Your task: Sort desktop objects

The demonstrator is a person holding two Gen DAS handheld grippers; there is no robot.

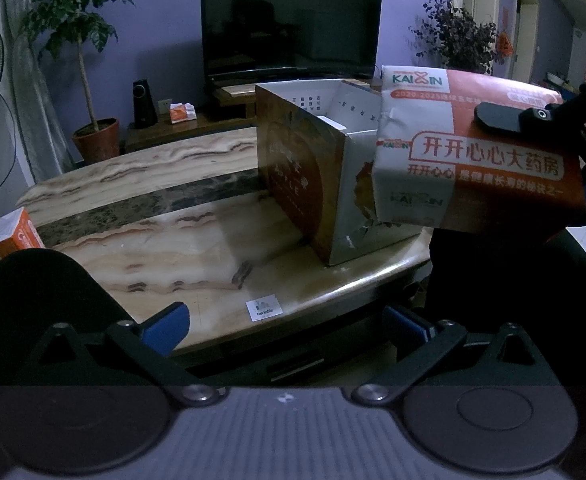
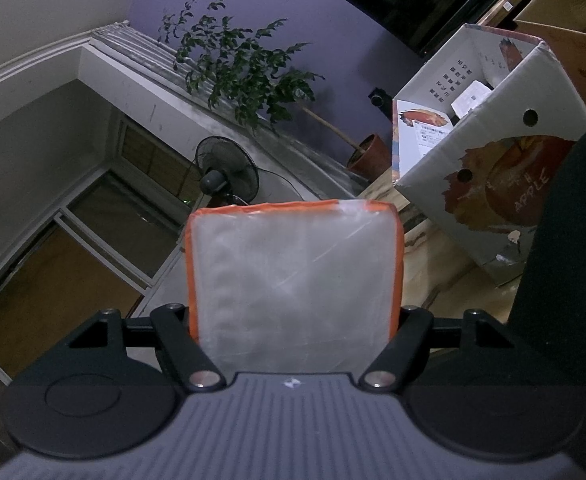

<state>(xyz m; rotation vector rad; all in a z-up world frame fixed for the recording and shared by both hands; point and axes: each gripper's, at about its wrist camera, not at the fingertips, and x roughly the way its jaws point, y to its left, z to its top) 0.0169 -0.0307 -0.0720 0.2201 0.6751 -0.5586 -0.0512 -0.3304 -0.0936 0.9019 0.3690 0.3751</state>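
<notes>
1. Right wrist view: right gripper (image 2: 295,320) clamps tissue pack (image 2: 293,276), lifted beside box (image 2: 505,184) on tabletop (image 1: 197,248).
2. Left gripper (image 1: 287,326) spread, empty.
3. Pack reads "KAIXIN"; box "APPLE".

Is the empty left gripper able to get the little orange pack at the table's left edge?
Probably yes. The left gripper is open with nothing between its fingers, and the small orange pack lies alone on the marble table. The apple box stands well off to the other side.
</notes>
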